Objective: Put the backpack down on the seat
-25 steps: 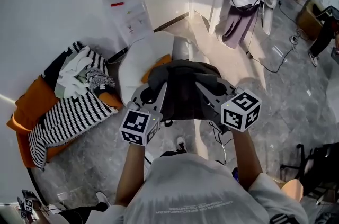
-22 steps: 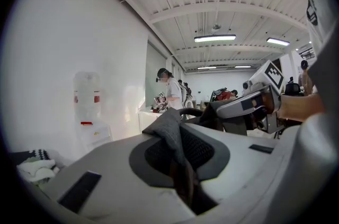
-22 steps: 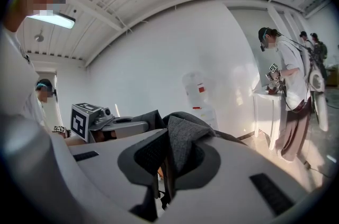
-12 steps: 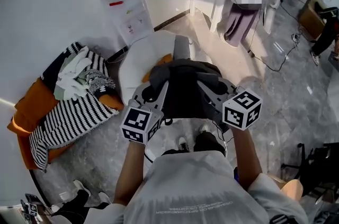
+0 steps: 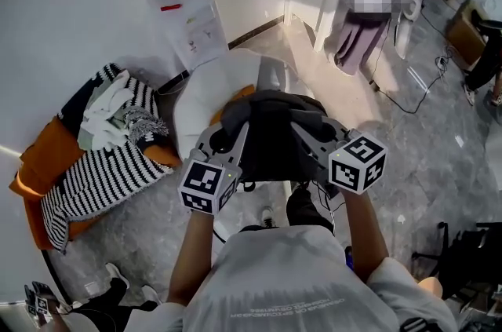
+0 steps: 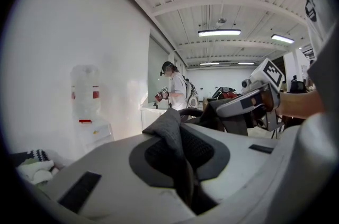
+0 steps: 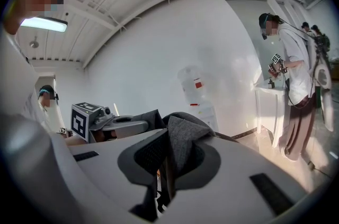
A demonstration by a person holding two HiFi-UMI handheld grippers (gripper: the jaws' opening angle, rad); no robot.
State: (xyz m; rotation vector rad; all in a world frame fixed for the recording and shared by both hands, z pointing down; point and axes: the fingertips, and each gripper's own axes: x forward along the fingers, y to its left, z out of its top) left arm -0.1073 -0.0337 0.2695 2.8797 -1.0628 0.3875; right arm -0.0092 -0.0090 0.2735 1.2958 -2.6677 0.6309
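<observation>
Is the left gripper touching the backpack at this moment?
Touching. In the left gripper view, the left gripper pinches a fold of the backpack between its jaws.

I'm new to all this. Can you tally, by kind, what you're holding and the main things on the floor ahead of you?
Grippers: 2 (left gripper, right gripper)
Backpack: 1
Seat: 1
Water dispenser: 1
Striped blanket: 1
Total: 6

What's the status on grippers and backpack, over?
Left gripper shut on backpack fabric, right gripper likewise. Backpack aloft, near white seat, not down. Seat partly hidden behind it.
</observation>
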